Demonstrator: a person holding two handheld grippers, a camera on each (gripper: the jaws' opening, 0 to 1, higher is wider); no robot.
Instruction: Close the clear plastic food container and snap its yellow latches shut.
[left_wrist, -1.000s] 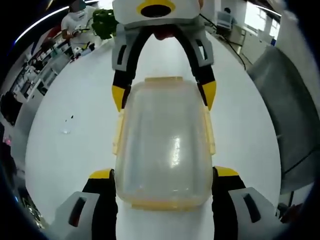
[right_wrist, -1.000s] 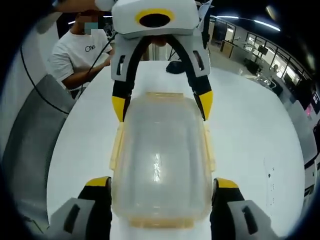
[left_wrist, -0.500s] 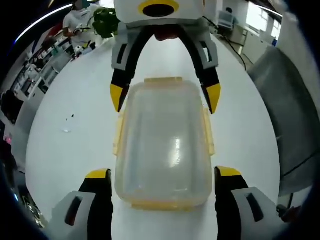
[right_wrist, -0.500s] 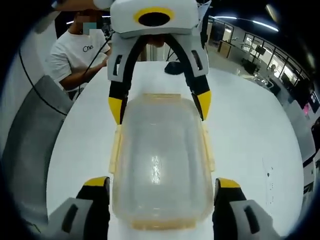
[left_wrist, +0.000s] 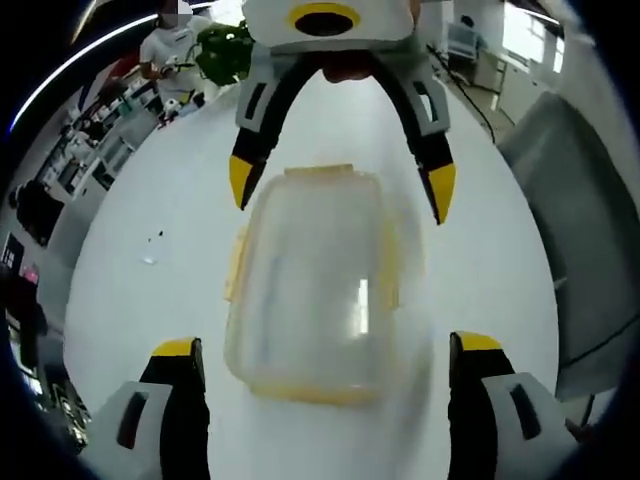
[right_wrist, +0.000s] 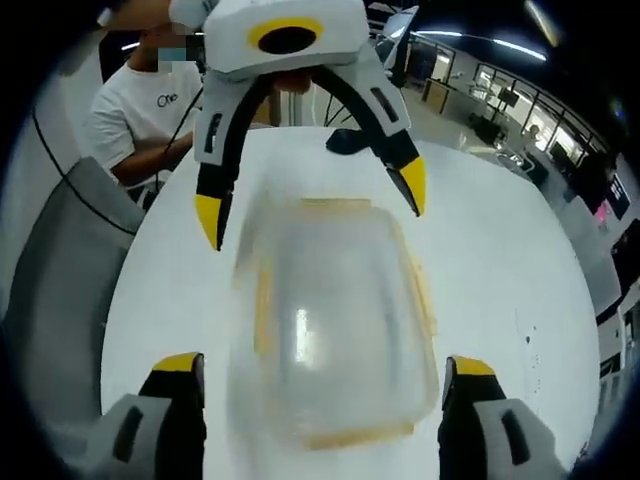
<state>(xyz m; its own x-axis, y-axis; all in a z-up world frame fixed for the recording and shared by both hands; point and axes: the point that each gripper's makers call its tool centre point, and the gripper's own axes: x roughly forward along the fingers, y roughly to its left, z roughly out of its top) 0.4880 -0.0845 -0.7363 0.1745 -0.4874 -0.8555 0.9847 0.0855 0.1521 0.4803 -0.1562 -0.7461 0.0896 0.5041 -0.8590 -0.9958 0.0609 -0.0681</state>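
Clear rectangular plastic food container (left_wrist: 310, 280) with yellow latches lies lid-on, centre of white surface (left_wrist: 150, 300). Left gripper (left_wrist: 325, 355) at 6 o'clock and right gripper (left_wrist: 340, 190) at 12, both spread wide, clear of it.

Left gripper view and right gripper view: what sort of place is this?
Probably an open-plan office or lab: a long white table, workstations with desks behind, ceiling strip lights, and a seated person.

White tabletop (left_wrist: 130, 300), long, smooth, glossy under overhead light. Clear plastic food container (left_wrist: 310, 280) with yellow latches sits flat on it, lid on, near the middle. Small dark speck (left_wrist: 158, 236) and a faint clear scrap (left_wrist: 148, 260) lie off to one side. A dark object (right_wrist: 350, 138) rests at the far end.
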